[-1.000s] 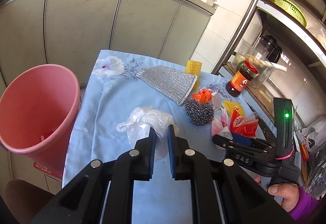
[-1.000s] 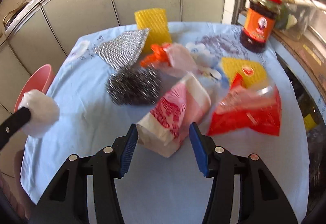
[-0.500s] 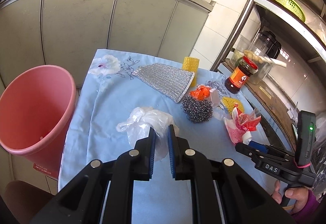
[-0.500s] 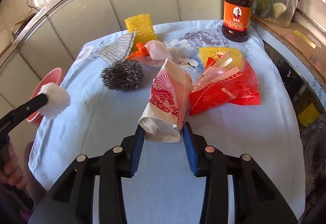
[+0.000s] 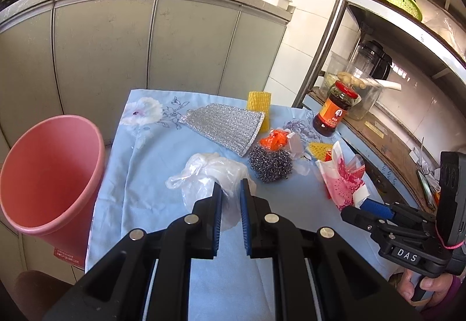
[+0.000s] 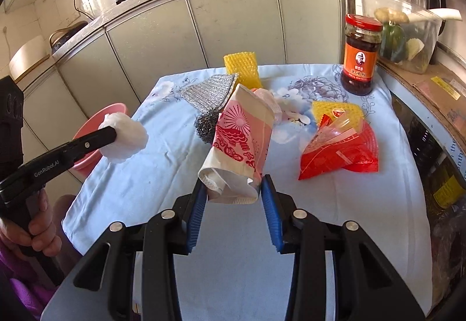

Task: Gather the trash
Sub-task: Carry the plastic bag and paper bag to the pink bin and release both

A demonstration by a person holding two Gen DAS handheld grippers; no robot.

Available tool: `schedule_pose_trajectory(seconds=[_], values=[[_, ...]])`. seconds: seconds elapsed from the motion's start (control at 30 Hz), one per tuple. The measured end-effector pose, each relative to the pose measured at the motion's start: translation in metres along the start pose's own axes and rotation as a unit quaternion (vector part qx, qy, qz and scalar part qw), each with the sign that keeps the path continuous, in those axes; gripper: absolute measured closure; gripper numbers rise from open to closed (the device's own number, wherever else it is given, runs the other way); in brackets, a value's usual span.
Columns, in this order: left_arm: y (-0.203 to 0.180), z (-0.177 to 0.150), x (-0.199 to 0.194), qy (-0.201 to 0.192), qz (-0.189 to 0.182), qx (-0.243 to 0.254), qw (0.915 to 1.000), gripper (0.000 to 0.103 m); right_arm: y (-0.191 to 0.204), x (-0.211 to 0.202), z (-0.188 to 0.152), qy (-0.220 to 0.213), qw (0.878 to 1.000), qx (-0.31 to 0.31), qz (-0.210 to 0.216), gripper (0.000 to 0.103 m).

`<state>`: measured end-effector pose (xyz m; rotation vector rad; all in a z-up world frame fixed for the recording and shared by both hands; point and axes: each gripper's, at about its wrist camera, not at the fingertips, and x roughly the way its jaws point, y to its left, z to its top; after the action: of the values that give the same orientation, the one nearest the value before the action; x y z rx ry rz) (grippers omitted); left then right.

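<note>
My left gripper (image 5: 230, 195) is shut on a crumpled white plastic bag (image 5: 209, 178) and holds it above the blue cloth; the bag also shows in the right wrist view (image 6: 123, 136). My right gripper (image 6: 234, 191) is shut on a pink and white paper bag (image 6: 241, 143) and holds it lifted off the table; the paper bag also shows in the left wrist view (image 5: 343, 184). A pink bin (image 5: 49, 172) stands on the floor left of the table. A red plastic wrapper (image 6: 343, 146) and an orange scrap (image 5: 273, 140) lie on the cloth.
On the blue flowered tablecloth (image 5: 151, 152) lie a steel wool ball (image 5: 270, 163), a silver mesh cloth (image 5: 227, 125) and yellow foam nets (image 6: 241, 67). A sauce jar (image 6: 361, 54) stands at the far right corner. Cabinets stand behind, a metal shelf at the right.
My right gripper has closed on the paper bag and lifted it off the table, drawing back. My left gripper still holds the plastic bag, raised a little.
</note>
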<state>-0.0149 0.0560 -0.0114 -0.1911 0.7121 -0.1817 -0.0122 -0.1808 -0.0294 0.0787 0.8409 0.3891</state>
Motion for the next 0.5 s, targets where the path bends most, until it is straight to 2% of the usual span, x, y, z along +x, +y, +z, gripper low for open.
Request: schedule_pose_trajectory(seconds=[0.2, 0.5], values=[[0.005, 0.0, -0.008, -0.015, 0.009, 0.001, 0.9999, 0.092, 0.024, 0.003, 0.011, -0.007, 0.999, -0.036, 0.022, 0.064], [0.043, -0.001, -0.03, -0.05, 0.062, -0.017, 0.9966, 0.092, 0.088, 0.032, 0.027, 0.005, 0.991, -0.112, 0.078, 0.064]])
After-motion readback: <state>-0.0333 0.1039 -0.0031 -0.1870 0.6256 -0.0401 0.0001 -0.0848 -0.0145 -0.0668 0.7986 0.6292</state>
